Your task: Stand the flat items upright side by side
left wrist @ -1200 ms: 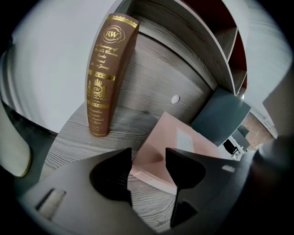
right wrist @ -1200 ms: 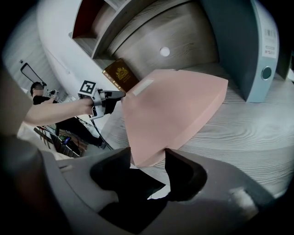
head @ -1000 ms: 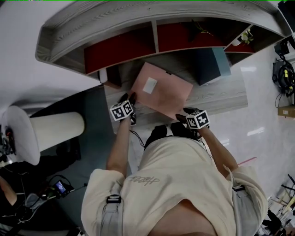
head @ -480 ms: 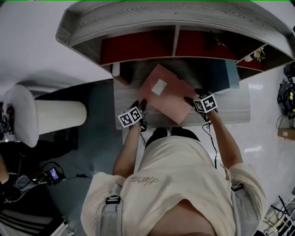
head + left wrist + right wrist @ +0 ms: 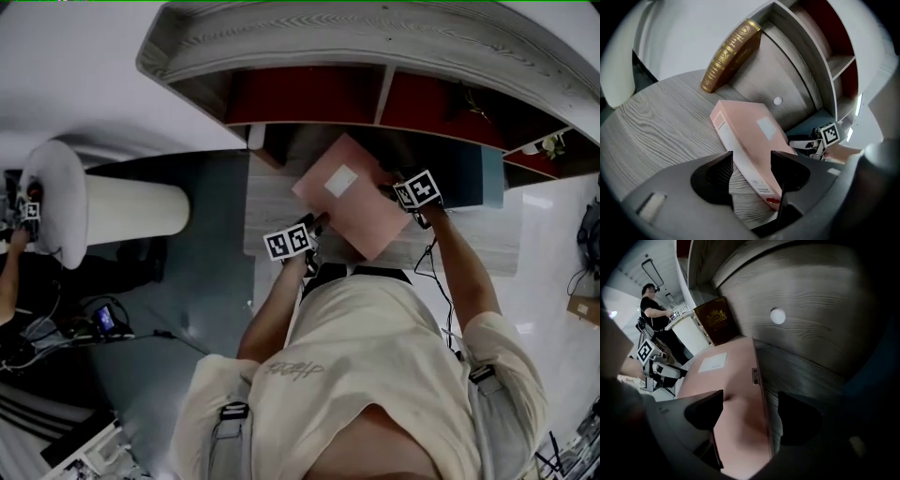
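Head view: pink box (image 5: 361, 202) lies on the desk (image 5: 267, 206), turned diagonally, just under the shelf unit (image 5: 375, 42). White label (image 5: 340, 180) faces up. One gripper at each end of the box.

Left gripper (image 5: 319, 223) sits at the box's near-left corner. Left gripper view: jaws are apart and have just been opening. The box's corner runs up between them, spine side showing. The right-hand jaw is up against the pink top edge. The left-hand jaw has a strip of bare desk between it and the spine. So the box is straddled, not squeezed.

Right gripper (image 5: 392, 184) is at the opposite, far-right edge, close to the shelf's back panel (image 5: 811, 310). Right gripper view: jaws spread wide, also just been opening. The box's long edge passes between them. One jaw hangs over the pink face, the other over grey wood beside the box. No pad contact visible, so it's released.

Box looks flat on the desk, but I can't tell whether either end is lifted off it.

Brown book (image 5: 731, 54) with gold print leans tilted against the back panel, beyond the box's far-left end and apart from it. Dark teal box (image 5: 473, 173) stands to the right of the pink one, behind the right gripper. White cylinder (image 5: 131, 220) stands off the desk's left side, well apart from the rest. Person (image 5: 654, 305) in dark clothes stands in the background of the right gripper view.
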Demonstrator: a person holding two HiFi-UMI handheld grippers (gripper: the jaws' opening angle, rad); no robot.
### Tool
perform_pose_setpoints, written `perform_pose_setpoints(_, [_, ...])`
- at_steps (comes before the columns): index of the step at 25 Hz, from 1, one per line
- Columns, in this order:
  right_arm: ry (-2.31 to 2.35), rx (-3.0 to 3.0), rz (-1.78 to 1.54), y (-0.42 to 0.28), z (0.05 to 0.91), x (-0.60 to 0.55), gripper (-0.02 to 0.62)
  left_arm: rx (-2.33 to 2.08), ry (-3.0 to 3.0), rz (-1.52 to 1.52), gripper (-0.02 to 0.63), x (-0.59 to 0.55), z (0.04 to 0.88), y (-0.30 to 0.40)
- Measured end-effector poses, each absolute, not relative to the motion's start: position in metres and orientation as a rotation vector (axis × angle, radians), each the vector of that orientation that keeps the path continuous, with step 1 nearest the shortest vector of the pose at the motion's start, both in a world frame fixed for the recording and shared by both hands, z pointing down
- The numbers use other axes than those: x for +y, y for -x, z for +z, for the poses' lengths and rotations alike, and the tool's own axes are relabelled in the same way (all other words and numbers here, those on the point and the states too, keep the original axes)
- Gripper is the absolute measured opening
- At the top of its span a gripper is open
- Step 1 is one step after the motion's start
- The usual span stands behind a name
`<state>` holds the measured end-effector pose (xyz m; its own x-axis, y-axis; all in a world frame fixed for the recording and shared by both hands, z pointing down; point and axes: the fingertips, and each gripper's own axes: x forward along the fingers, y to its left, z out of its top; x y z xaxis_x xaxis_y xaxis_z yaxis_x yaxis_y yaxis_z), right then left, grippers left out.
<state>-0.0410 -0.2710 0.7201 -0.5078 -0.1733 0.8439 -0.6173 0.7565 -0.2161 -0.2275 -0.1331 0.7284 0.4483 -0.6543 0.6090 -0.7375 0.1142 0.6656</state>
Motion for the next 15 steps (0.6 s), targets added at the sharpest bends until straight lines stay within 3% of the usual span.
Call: perform_pose_setpoints(15, [-0.382,-2.063,0.799,0.062,0.731,-0.266,0.327,-1.184,-1.503,0.103,0.291,-0.148,0.747,0.214])
